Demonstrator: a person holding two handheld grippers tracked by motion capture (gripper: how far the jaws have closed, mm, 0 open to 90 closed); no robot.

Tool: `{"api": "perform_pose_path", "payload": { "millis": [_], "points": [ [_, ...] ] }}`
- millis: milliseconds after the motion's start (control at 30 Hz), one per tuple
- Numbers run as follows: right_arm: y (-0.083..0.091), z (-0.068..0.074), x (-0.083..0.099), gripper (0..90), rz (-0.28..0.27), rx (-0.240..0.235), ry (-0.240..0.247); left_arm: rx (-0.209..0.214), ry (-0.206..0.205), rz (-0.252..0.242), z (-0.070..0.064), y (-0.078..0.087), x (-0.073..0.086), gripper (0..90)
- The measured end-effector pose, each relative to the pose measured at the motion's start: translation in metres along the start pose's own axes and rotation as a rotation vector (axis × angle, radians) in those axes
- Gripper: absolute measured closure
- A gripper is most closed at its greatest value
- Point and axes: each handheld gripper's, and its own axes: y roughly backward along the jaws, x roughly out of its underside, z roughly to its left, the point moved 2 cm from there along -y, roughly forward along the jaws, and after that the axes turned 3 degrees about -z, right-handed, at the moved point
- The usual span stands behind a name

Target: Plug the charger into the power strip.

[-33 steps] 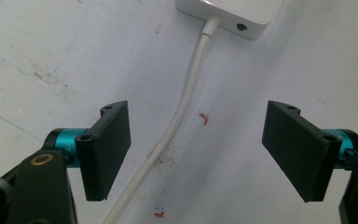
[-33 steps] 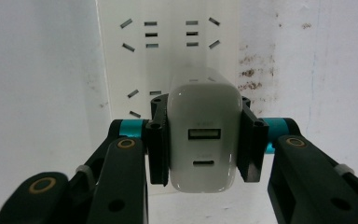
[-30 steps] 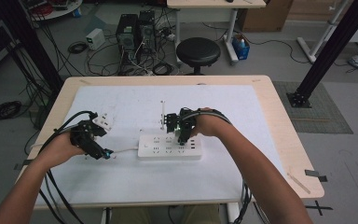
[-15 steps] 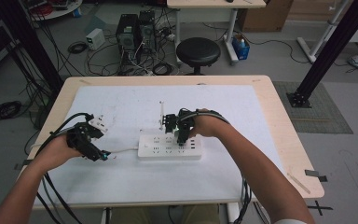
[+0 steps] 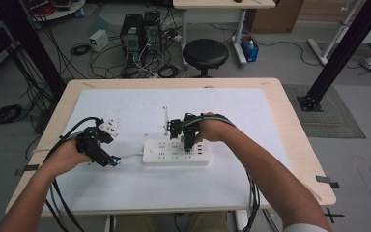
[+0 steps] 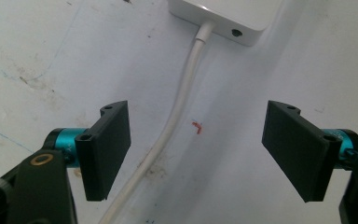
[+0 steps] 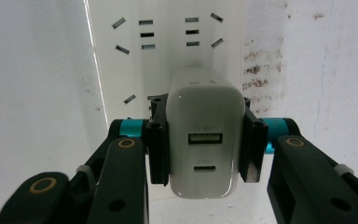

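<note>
Over the power strip (image 5: pixel 176 152): a charger (image 7: pixel 204 142) is clamped by the right gripper (image 7: pixel 204 144). Left gripper (image 6: pixel 196 149) is held wide open, empty, astride the cord (image 6: pixel 177 107).

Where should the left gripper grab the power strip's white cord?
Grip the cord across its round straight stretch just behind the power strip, coming straight down from above. It lies flat on the table between the open left gripper jaws, so closing would pinch it sideways.
</note>
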Motion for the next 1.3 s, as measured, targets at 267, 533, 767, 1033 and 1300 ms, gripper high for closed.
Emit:
{"api": "perform_pose_path", "payload": {
  "millis": [267,533,767,1033,1300],
  "points": [
    [-0.007,-0.003,-0.011,62.6,0.068,-0.021,0.044,0.003,0.015,-0.002,0.002,-0.001,0.004,23.7],
    [-0.009,-0.008,-0.008,62.5,0.051,-0.056,-0.001,0.004,0.018,-0.018,0.004,0.001,0.004,23.7],
    [-0.011,-0.01,0.001,62.1,-0.02,-0.081,-0.034,0.004,0.028,-0.032,0.006,0.001,0.006,23.7],
    [-0.01,-0.011,0.009,39.6,-0.111,-0.064,-0.065,-0.004,0.027,-0.047,0.008,0.004,0.009,23.7],
    [0.034,-0.02,0.043,20.3,-0.343,-0.05,-0.338,-0.012,0.045,-0.075,0.008,0.011,0.01,23.7]
  ]
}}
